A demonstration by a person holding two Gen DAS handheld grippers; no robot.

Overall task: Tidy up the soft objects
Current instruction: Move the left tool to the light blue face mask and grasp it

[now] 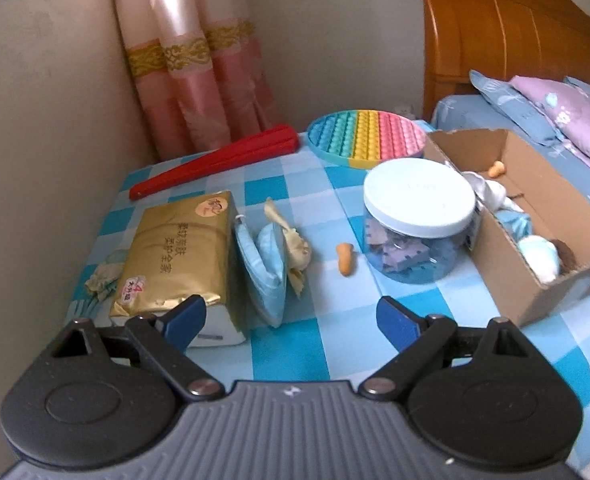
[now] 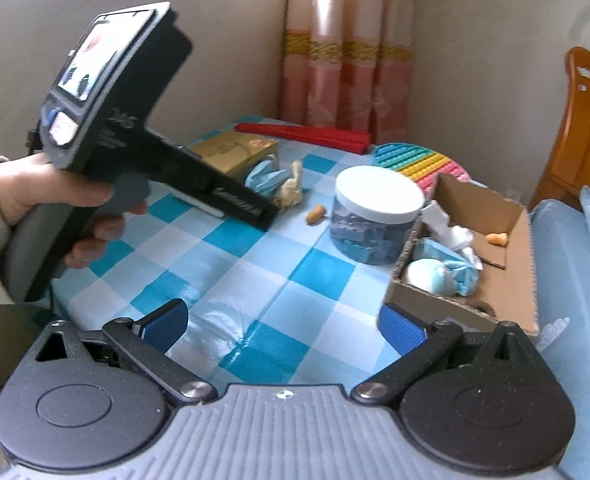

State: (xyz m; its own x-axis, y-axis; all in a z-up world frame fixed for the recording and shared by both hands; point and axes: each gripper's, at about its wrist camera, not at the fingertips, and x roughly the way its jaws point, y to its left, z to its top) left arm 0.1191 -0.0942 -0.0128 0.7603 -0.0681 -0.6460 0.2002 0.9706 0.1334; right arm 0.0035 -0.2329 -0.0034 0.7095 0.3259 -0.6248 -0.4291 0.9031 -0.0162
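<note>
A cardboard box [image 1: 543, 200] [image 2: 515, 280] at the table's right edge holds soft items: white and blue cloths [image 2: 451, 268] and an orange earplug [image 1: 496, 169]. On the checked cloth lie a blue pouch [image 1: 263, 264], a yellow rag [image 1: 295, 246] and another orange earplug [image 1: 345, 260] [image 2: 316, 213]. My left gripper [image 1: 291, 320] is open and empty, low over the table just short of the pouch. My right gripper [image 2: 283, 326] is open and empty near the table's front edge. The left gripper's body [image 2: 135, 128] shows in the right wrist view, held by a hand.
A gold tissue pack [image 1: 175, 252] lies left of the pouch. A lidded clear jar [image 1: 417, 220] stands beside the box. A rainbow pop-it disc [image 1: 369, 138] and a red folded fan [image 1: 215, 162] lie at the back. A bed [image 1: 555, 120] adjoins on the right.
</note>
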